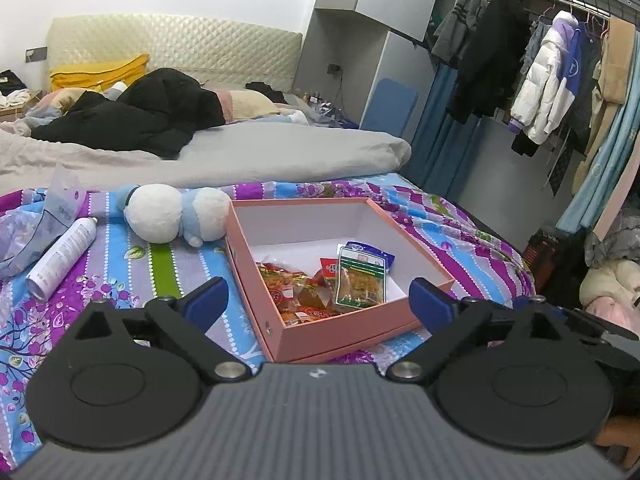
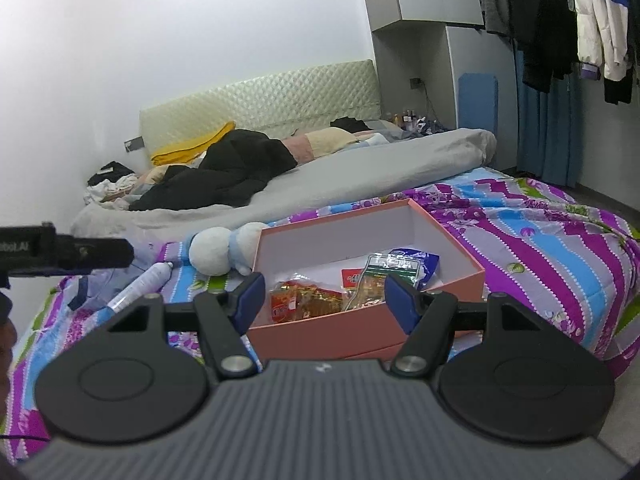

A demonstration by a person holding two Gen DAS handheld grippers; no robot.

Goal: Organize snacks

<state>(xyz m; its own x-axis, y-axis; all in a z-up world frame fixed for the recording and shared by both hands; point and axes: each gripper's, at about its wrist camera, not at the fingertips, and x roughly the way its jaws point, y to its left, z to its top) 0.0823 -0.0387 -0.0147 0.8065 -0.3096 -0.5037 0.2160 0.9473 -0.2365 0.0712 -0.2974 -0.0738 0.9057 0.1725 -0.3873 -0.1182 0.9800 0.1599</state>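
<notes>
An open pink box (image 1: 320, 338) with a white inside lies on the striped bedsheet. Several snack packets lie in its near corner: a green-and-clear packet (image 1: 360, 280), red-orange packets (image 1: 288, 284) and a blue packet (image 1: 370, 250) behind. My left gripper (image 1: 320, 300) hovers just before the box's near corner, jaws wide open, nothing between them. In the right wrist view the same box (image 2: 320, 328) holds the green packet (image 2: 372, 284) and red packets (image 2: 304, 300). My right gripper (image 2: 325, 298) is open in front of the box's near wall, empty.
A white-and-blue plush toy (image 1: 172, 216) lies left of the box, a white spray can (image 1: 62, 258) and crumpled plastic wrap (image 1: 24, 232) further left. A grey duvet (image 1: 240, 152) and black coat cover the bed behind. Clothes hang on a rack (image 1: 560, 80) at right. The other gripper's body (image 2: 60, 254) shows at left.
</notes>
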